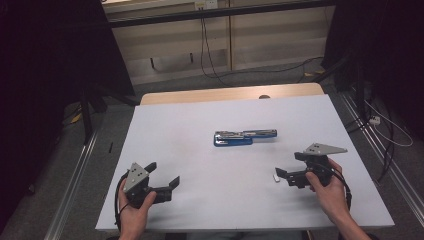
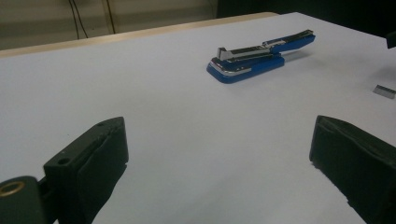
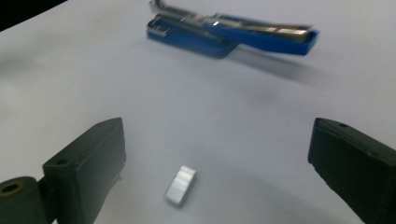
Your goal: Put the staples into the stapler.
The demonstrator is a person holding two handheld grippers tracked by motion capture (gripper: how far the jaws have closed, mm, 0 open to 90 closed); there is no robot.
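Observation:
A blue stapler (image 1: 244, 137) lies swung open, near the middle of the white table (image 1: 190, 115), its metal magazine showing; it also appears in the left gripper view (image 2: 259, 57) and in the right gripper view (image 3: 229, 32). A small silver strip of staples (image 1: 277, 175) rests near the right front, just left of my right gripper (image 1: 291, 166), and lies between its spread jaws in the right gripper view (image 3: 180, 185). My right gripper (image 3: 217, 168) is open and empty. At the left front, my left gripper (image 1: 163, 175) is open, empty, well short of the stapler (image 2: 219, 163).
The staple strip (image 2: 384, 91) shows at the right edge of the left gripper view. A wooden table edge (image 1: 230, 93) runs behind the white surface. Cables (image 1: 210, 55) and a metal rail (image 1: 385, 150) lie on the floor around the table.

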